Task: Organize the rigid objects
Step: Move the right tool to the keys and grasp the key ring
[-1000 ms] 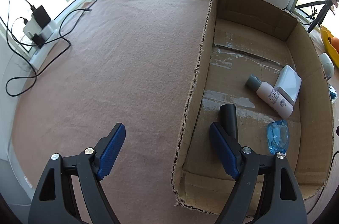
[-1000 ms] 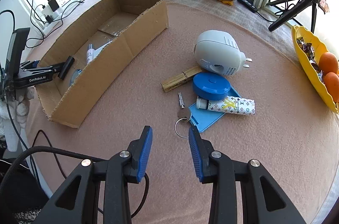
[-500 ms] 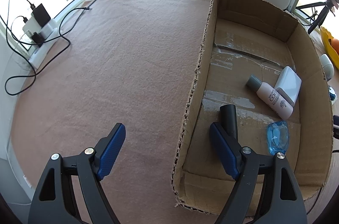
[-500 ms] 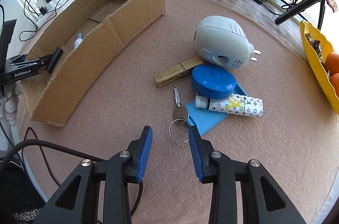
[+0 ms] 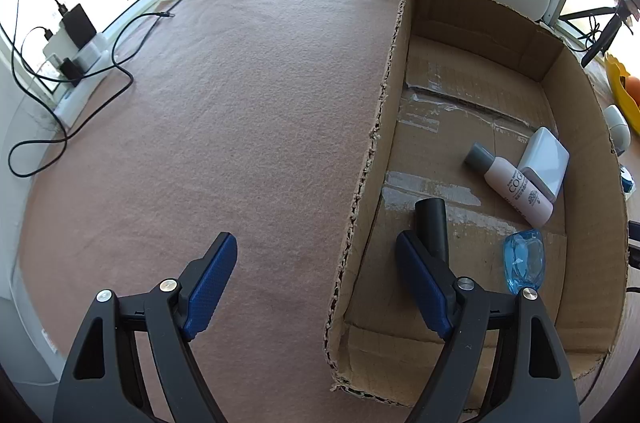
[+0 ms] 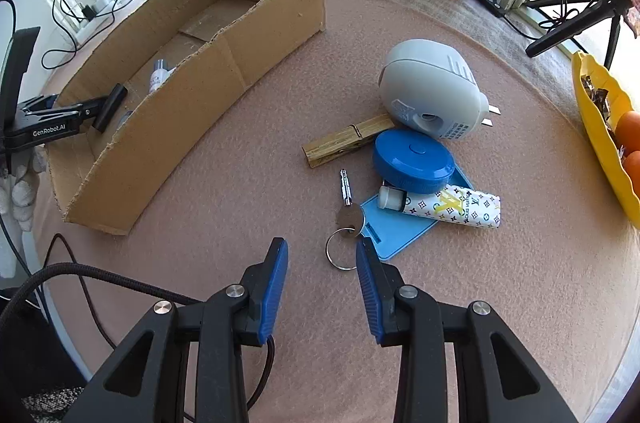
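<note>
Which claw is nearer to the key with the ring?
Right. The right claw hovers just before the key, open. The left claw straddles the cardboard box wall, far away.

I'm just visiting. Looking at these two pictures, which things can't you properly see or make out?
- Black tube, left view: its lower end is hidden behind a gripper finger.
- Blue card, right view: mostly covered by the patterned tube and blue round case.
- Oranges, right view: cut off by the picture's edge.
- Bottle, right view: the box wall hides its lower part.
</note>
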`<action>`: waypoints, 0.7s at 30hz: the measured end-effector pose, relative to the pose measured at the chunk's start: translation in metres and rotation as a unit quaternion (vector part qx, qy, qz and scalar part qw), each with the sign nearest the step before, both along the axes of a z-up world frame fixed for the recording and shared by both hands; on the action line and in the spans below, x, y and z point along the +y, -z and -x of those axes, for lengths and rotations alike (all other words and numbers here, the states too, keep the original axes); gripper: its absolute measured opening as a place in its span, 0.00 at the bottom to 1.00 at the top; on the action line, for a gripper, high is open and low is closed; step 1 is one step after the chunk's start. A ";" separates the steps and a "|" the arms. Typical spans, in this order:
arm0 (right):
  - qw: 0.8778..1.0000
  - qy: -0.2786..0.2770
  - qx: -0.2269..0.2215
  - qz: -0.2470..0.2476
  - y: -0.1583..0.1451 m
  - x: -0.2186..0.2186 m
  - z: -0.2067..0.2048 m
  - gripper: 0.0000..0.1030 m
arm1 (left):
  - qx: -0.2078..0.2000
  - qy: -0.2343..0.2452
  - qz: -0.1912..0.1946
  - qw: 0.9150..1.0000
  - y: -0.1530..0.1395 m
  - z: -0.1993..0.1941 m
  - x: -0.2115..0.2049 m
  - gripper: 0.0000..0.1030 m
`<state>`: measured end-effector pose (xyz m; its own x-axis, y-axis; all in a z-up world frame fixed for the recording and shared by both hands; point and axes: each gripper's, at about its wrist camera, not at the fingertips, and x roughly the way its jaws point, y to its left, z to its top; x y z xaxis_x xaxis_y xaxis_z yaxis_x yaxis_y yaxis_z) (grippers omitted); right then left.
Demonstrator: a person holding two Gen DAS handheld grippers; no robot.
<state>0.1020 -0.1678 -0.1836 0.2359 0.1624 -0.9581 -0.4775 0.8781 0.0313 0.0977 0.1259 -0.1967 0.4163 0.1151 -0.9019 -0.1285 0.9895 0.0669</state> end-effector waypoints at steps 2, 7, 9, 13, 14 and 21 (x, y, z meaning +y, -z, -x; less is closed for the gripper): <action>1.000 0.003 0.006 -0.002 0.004 0.000 -0.002 0.31 | 0.000 0.000 0.000 1.000 0.000 0.000 0.000 0.81; 1.000 0.006 0.014 -0.008 0.009 -0.002 -0.004 0.30 | 0.000 -0.001 0.001 1.000 0.000 0.000 0.000 0.81; 1.000 0.015 0.018 -0.018 0.010 -0.006 -0.007 0.28 | 0.000 -0.001 0.000 1.000 0.000 0.000 0.000 0.81; 0.998 0.042 0.032 -0.041 0.010 -0.016 -0.014 0.19 | -0.001 -0.001 -0.001 1.000 0.000 0.000 0.000 0.81; 0.997 0.046 0.034 -0.043 0.010 -0.017 -0.016 0.18 | -0.001 -0.001 -0.003 1.000 0.000 0.000 0.000 0.81; 0.999 0.014 0.021 0.023 0.011 0.002 -0.015 0.12 | -0.002 -0.001 -0.006 1.000 0.000 0.001 -0.001 0.81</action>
